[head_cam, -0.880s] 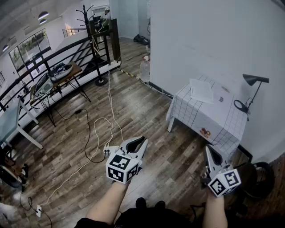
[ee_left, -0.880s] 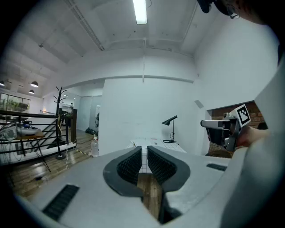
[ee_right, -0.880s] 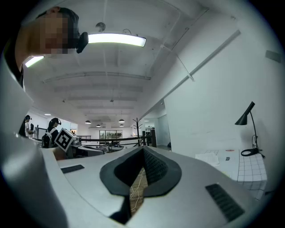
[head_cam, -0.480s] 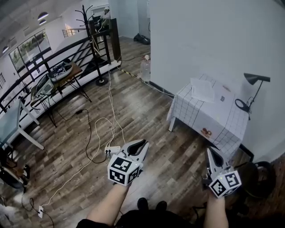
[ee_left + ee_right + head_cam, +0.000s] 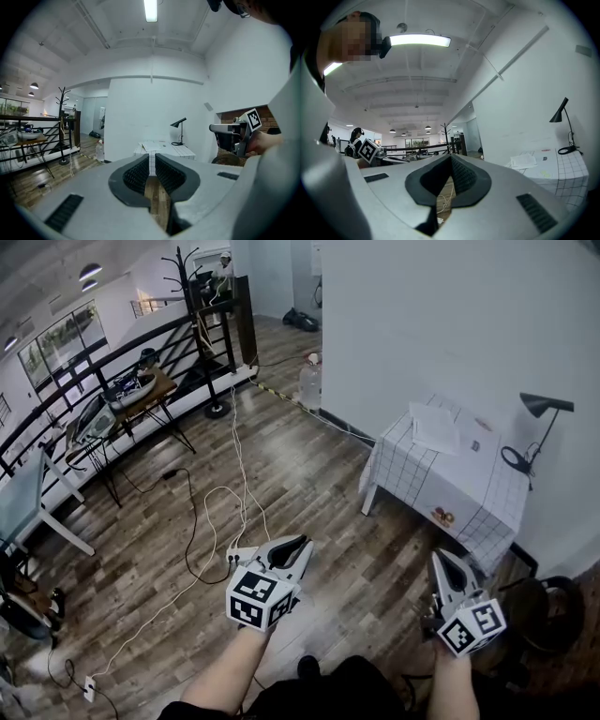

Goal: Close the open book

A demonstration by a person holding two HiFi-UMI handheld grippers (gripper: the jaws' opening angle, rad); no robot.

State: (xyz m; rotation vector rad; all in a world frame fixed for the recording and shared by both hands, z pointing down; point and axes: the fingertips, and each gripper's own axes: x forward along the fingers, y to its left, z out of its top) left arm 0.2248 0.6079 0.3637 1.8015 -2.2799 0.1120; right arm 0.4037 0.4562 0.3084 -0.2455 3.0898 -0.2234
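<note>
Head view shows both grippers held low over a wooden floor [image 5: 309, 465], well apart from the table [image 5: 412, 479] that stands against the white wall at upper right. The table wears a white cloth with a dark grid. On its top lies the open book [image 5: 434, 427], pages up and pale, toward the far end; at this range it is small, and what looks like two spread pages could be loose sheets. A black desk lamp [image 5: 544, 407] stands at the table's right end, near the book but not touching it. The left gripper [image 5: 296, 548] points toward the table, and in the left gripper view its ribbed pads [image 5: 139, 173] stand a narrow slit apart with nothing between them; the table's cloth and the floor show through the gap. The right gripper [image 5: 442, 562] is held beside the person's right side. In the right gripper view its fingertips meet at the top, and the small opening below them holds only floor and a white cable [image 5: 202, 521]. That view has the book off to the right on the cloth. A clear water bottle [image 5: 308, 382] stands on the floor by the wall, left of the table.
</note>
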